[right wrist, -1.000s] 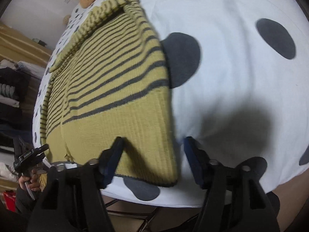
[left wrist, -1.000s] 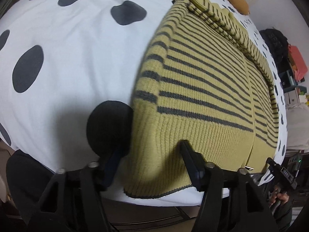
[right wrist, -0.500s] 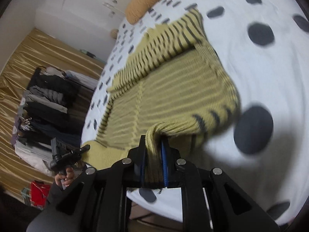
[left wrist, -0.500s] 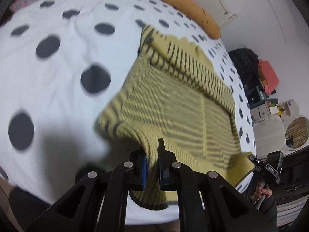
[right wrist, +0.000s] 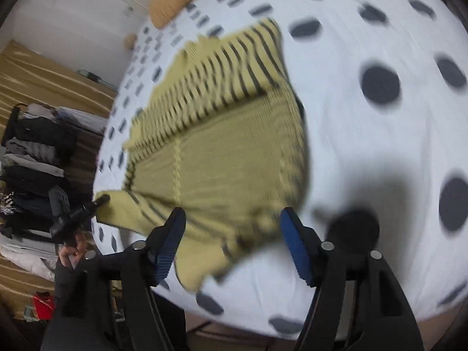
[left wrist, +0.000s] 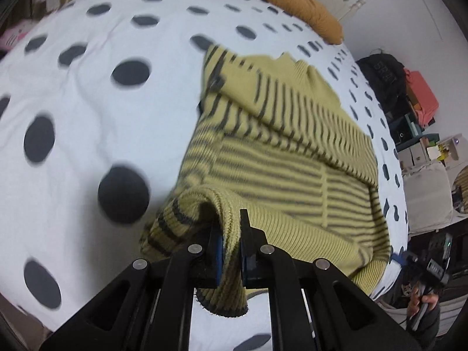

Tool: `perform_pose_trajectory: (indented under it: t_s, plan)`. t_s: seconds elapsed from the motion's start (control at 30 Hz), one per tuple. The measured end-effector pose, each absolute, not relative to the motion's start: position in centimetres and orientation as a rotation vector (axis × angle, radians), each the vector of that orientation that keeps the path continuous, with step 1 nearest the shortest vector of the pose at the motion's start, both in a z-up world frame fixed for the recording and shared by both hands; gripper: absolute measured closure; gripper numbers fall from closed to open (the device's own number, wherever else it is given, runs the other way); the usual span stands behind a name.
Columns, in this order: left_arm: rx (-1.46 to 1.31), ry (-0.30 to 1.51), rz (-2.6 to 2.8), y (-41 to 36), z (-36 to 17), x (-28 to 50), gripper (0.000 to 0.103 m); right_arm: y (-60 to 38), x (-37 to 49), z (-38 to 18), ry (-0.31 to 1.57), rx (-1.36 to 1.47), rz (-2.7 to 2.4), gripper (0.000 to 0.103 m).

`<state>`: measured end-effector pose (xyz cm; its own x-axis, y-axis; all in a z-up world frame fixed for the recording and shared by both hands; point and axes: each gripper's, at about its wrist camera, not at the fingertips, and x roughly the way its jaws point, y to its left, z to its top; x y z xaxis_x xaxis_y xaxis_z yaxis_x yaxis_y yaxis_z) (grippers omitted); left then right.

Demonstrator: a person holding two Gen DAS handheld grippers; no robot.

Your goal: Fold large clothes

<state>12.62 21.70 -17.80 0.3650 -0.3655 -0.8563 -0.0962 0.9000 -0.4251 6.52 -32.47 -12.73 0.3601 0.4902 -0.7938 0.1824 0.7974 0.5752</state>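
A yellow knitted sweater with dark stripes (left wrist: 286, 158) lies on a white bed cover with dark dots (left wrist: 87, 93). Its sleeves are folded across the chest. My left gripper (left wrist: 231, 234) is shut on the sweater's near hem corner and holds it lifted above the bed. In the right wrist view the sweater (right wrist: 222, 152) is blurred, and its near hem droops loose over the bed edge. My right gripper (right wrist: 234, 228) is open, its blue-padded fingers apart on either side of that hem and not touching it. The left gripper shows there (right wrist: 76, 213), pinching the far hem corner.
An orange bolster pillow (left wrist: 295, 0) lies at the head of the bed. A clothes rack (right wrist: 32, 158) with dark garments stands by gold curtains. Bags and boxes (left wrist: 409, 99) are stacked by the bed's far side. The bed edge (right wrist: 263, 318) is close below the grippers.
Both grippers closed on the hem corners and lifted them toward the collar. The right gripper has since opened and let its corner drop; the left still holds its corner.
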Motion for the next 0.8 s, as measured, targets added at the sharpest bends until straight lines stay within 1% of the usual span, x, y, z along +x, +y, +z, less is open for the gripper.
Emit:
perform_pose_trajectory:
  t_s: [0.1, 0.23, 0.27, 0.3, 0.33, 0.37, 0.5, 0.67, 0.8]
  plan:
    - [-0.514, 1.215, -0.165, 23.4, -19.5, 10.3, 0.096, -32.0, 2.9, -16.3, 1.255, 0.833, 0.2, 0.034]
    - [-0.531, 1.228, -0.161, 24.0, -20.2, 9.0, 0.095, -29.6, 3.4, -18.1, 1.201, 0.925, 0.229, 0.034]
    - [-0.518, 1.228, -0.162, 23.8, -20.1, 8.9, 0.095, -28.8, 3.9, -18.4, 1.198, 0.932, 0.253, 0.037]
    - [-0.5, 1.227, -0.161, 23.6, -20.0, 8.9, 0.095, -27.9, 4.5, -18.4, 1.207, 0.919, 0.262, 0.043]
    - [-0.486, 1.225, -0.158, 23.3, -19.9, 8.9, 0.095, -26.7, 5.1, -18.4, 1.222, 0.881, 0.281, 0.072]
    - [-0.481, 1.226, -0.159, 23.1, -20.0, 9.1, 0.095, -26.0, 5.6, -18.4, 1.239, 0.857, 0.292, 0.094]
    - [-0.474, 1.225, -0.157, 23.0, -19.8, 9.3, 0.095, -25.6, 5.6, -17.4, 1.202, 0.781, 0.244, 0.094]
    - [-0.493, 1.173, -0.185, 23.3, -18.2, 10.1, 0.095, -28.5, 5.9, -13.4, 1.022, 0.82, 0.296, 0.094]
    - [-0.511, 1.103, -0.198, 23.6, -15.7, 13.4, 0.095, -30.2, 10.0, -10.4, 0.91, 0.788, 0.31, 0.095]
